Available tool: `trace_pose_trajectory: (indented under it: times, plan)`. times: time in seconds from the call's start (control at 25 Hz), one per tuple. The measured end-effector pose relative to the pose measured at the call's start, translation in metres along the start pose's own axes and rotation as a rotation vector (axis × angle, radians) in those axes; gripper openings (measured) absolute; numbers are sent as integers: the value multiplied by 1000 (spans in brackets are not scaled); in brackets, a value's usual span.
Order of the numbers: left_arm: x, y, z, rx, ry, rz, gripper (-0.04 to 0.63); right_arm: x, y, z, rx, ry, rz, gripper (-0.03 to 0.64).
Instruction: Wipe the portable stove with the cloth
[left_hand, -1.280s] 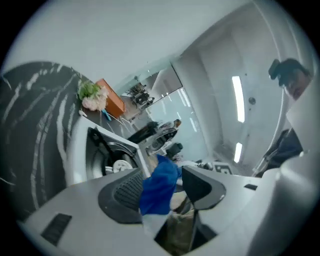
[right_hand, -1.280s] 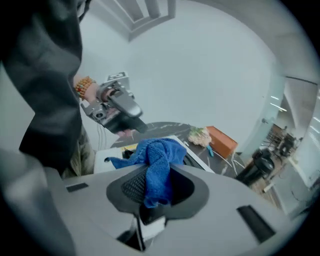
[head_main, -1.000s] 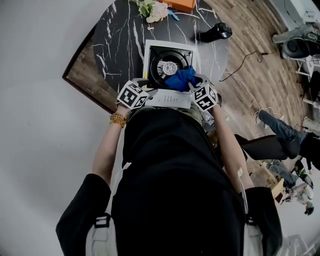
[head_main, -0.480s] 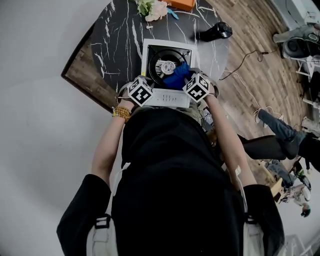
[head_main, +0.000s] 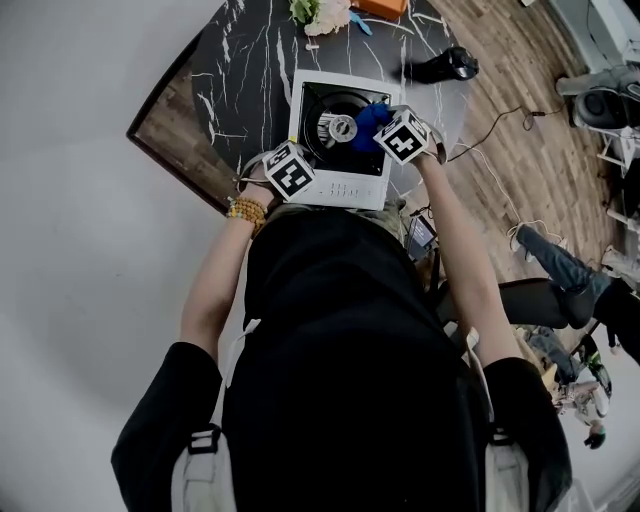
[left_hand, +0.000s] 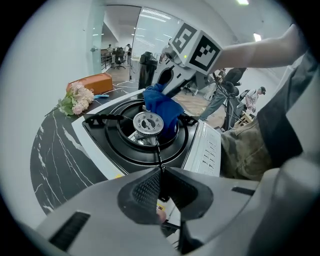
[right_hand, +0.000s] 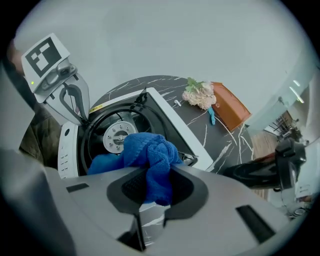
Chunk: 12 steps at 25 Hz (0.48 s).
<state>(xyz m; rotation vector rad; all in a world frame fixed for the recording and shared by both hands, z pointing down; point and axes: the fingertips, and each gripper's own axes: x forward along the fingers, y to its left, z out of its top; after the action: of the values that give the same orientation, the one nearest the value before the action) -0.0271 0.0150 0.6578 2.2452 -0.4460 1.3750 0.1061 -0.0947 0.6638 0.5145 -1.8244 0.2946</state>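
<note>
Wiping is in hand: the blue cloth (right_hand: 147, 152) is pinched in the right gripper (right_hand: 150, 187), the left gripper (left_hand: 160, 185) is shut empty; the burner (right_hand: 117, 137) ahead must be circled.

**Three cameras, one shared centre**

The head camera looks steeply down from above the person's shoulders, far enough off to take in the whole table (head_main: 230, 90) and stove (head_main: 345, 190). The camera on the left gripper (left_hand: 160, 171) sits low and close, facing across the burner (left_hand: 148, 121). The one on the right gripper (right_hand: 154, 172) looks back from the opposite side. All three share the burner and the cloth (right_hand: 145, 150).
</note>
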Motion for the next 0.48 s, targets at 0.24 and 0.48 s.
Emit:
trace_pose_trajectory:
  times: [0.24,0.48]
  plan:
    - [0,1,-2,-41,3,11,23,-13,0,0,-22,-41,-11,58]
    - [0,2,-1,-50,2,-10,24,-40,-53,49,-164,-96,-46,58]
